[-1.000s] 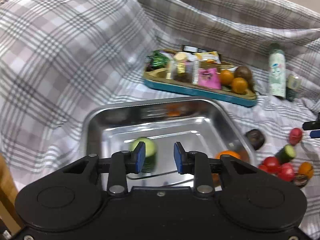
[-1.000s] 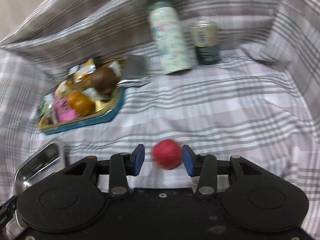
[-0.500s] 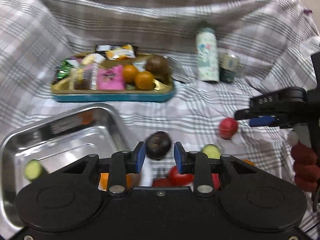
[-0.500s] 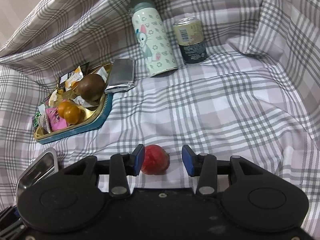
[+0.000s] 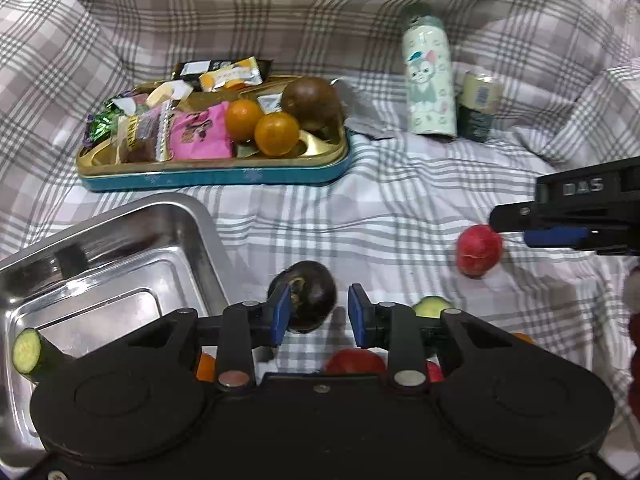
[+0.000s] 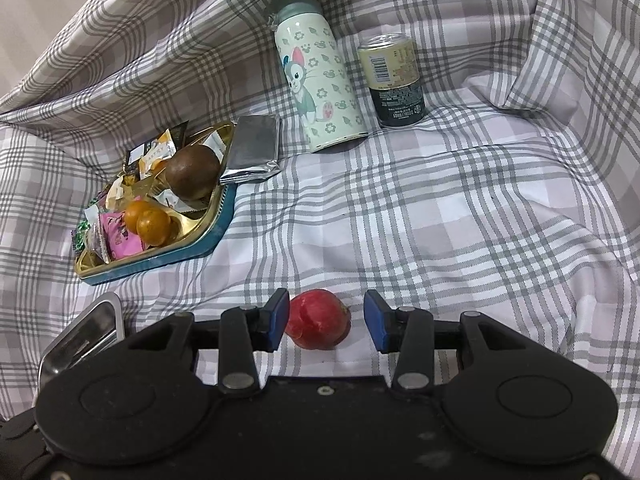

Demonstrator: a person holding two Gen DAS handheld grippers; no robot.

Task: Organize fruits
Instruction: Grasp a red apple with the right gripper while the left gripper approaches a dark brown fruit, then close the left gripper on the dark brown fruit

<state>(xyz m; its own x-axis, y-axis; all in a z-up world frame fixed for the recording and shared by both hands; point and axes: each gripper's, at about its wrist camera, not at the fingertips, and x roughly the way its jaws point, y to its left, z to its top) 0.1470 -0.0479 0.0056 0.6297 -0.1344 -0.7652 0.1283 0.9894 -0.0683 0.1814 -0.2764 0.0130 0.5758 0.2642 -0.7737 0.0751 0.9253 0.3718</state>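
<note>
Two grippers, both with tongs apart, nothing clamped. Your left gripper (image 5: pixel 316 314) straddles a dark round fruit (image 5: pixel 306 296) lying on the checked cloth (image 5: pixel 360 208), just right of the steel tray (image 5: pixel 120 216); your right gripper (image 6: pixel 326 320) brackets a red fruit (image 6: pixel 318 319), which sits closer to its left pad. Item: cucumber piece (image 5: pixel 26 350) already in the tray's near-left corner. Item: more fruit, partly hidden, near and right beneath your left gripper. Far: snack tin (image 5: pixel 216 178) with oranges, bottle (image 5: pixel 430 80), can (image 5: pixel 478 106). Risks, as judged: both fruits are round on soft cloth, so an off-centre close may squirt them sideways; the red one, nudged by one pad first, could roll away.
</note>
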